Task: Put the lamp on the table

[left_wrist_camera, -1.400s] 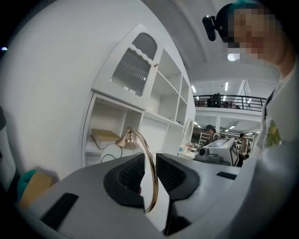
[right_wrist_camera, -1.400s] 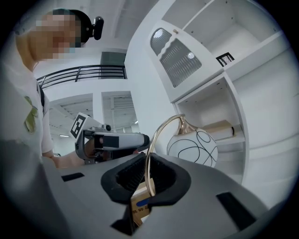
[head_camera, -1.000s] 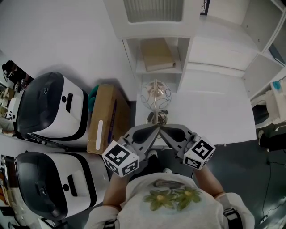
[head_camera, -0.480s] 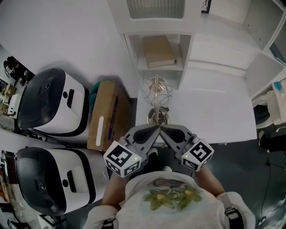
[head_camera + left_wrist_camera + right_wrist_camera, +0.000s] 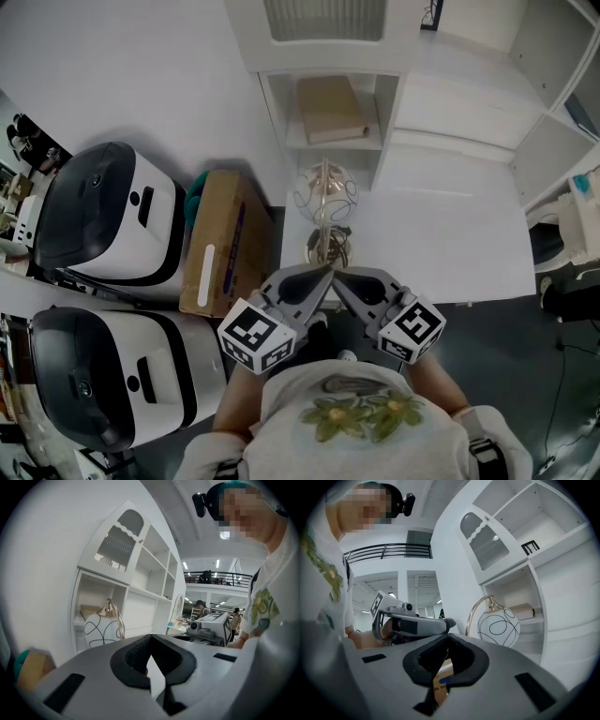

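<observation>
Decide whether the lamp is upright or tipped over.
Upright. The lamp stands with its gold arm arching over the globe.

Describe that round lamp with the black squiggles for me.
The lamp has a round white shade, glass-like, covered in thin black loops. A gold, metal-looking arm arches over it down to a round gold base. It stands upright on the white table, near its left front corner, before open shelves. The left gripper and right gripper, both shut, point at the base; whether they touch it I cannot tell.
</observation>
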{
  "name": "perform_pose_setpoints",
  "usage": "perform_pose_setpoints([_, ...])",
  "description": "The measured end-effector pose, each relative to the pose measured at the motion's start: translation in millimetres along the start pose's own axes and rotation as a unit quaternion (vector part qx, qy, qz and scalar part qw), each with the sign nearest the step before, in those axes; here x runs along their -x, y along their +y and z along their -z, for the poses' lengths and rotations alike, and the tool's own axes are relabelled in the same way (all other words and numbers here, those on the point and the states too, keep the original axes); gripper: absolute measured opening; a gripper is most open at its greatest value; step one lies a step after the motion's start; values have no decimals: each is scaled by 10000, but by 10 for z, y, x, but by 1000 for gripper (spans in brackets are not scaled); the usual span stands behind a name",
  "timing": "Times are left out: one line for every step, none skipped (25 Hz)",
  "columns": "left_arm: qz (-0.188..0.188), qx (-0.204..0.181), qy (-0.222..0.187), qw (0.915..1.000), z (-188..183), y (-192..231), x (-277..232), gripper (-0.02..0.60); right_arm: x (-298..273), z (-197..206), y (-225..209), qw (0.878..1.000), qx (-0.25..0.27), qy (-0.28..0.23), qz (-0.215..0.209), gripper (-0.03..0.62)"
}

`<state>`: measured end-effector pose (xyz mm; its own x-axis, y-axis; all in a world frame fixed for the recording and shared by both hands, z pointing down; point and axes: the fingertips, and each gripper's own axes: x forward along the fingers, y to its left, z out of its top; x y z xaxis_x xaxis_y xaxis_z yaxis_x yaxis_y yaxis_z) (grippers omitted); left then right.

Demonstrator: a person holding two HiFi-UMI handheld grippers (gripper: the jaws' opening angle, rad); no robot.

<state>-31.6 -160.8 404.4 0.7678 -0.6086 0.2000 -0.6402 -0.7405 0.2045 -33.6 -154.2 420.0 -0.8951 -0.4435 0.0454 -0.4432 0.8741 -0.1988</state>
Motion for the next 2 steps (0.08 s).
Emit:
perform_pose_setpoints([-9, 5, 17, 10000, 11, -4, -7, 28, 16, 5, -6, 10000, -23, 3, 22, 31])
perform_pose_setpoints([-17, 10, 33, 10000, 22, -9, -14, 28, 31, 11, -13, 10000, -46, 5, 44, 31])
